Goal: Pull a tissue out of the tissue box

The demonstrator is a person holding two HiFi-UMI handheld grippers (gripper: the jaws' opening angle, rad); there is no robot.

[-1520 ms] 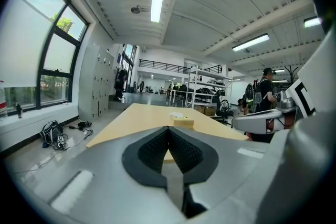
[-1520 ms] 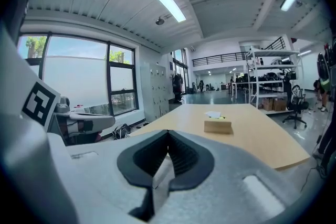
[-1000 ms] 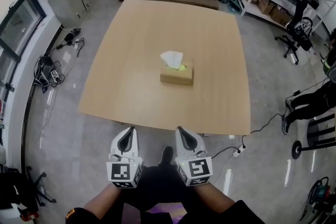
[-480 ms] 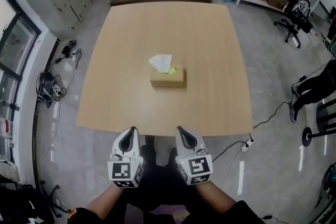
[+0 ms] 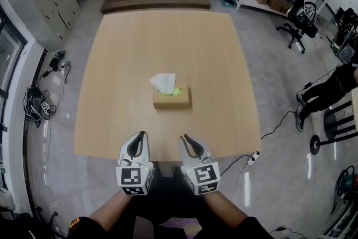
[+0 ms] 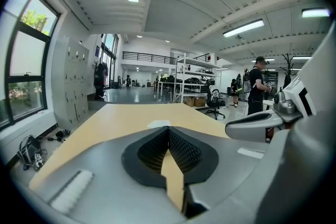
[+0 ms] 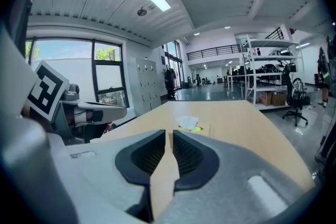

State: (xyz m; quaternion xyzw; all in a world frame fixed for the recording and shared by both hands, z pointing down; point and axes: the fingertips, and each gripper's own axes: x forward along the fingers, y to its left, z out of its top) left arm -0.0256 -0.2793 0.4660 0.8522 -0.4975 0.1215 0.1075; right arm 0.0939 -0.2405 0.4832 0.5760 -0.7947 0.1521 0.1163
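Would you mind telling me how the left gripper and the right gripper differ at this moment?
The left gripper has its jaws together at the tips; the right gripper has them slightly apart and opening, with nothing between. In the head view the left gripper points straight ahead, while the right gripper leans inward toward the tissue box. Both are empty and short of the box.

No words or numbers can be read anywhere. The only marks are black-and-white square patterns, one on the left cube [image 5: 134, 178] of the left gripper [image 5: 139, 136] and one on the right cube [image 5: 206, 175] of the right gripper [image 5: 186, 138].
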